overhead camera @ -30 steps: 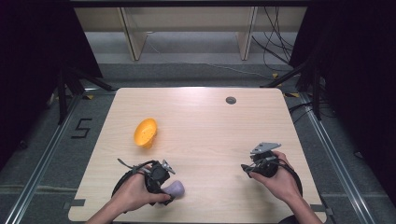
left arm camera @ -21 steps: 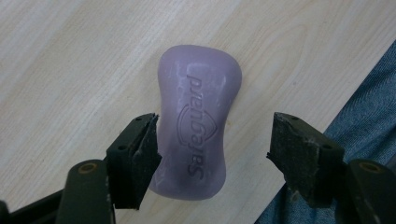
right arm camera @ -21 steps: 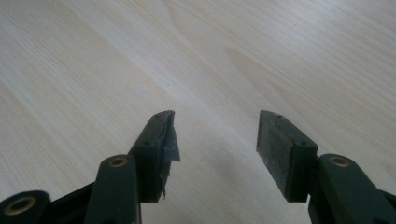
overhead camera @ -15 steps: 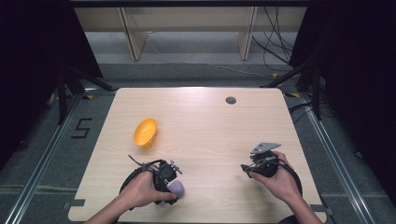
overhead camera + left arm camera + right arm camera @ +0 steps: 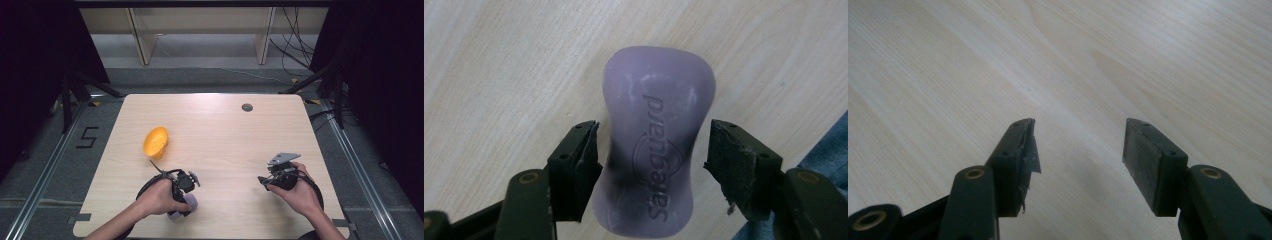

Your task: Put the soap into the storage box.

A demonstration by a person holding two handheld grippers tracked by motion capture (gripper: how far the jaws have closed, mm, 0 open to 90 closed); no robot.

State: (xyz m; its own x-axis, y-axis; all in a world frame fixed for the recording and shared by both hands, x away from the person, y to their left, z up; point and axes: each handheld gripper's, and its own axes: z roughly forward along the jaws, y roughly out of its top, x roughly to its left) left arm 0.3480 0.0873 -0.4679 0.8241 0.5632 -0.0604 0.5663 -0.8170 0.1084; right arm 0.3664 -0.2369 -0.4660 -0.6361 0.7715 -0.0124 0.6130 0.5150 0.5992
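A purple soap bar [image 5: 654, 140] stamped "Safeguard" lies flat on the wooden table [image 5: 225, 140], near its front left edge [image 5: 186, 204]. My left gripper [image 5: 653, 145] points down over it with a jaw on either side. Its jaws have just been closing. The left pad [image 5: 584, 165] sits at the soap's edge, while a narrow gap still shows at the right pad [image 5: 729, 165]. My right gripper [image 5: 1079, 135] stands open over bare wood at the front right [image 5: 263, 181], with nothing between its jaws.
An orange bowl [image 5: 156, 142] lies tipped on its side at the left, behind my left hand. A small dark round disc [image 5: 247, 107] sits near the table's far edge. A blue sleeve [image 5: 824, 150] shows beside the soap.
My left hand has shifted slightly right and come down over the soap, which now sits partly under the gripper. The right hand has stayed where it was.
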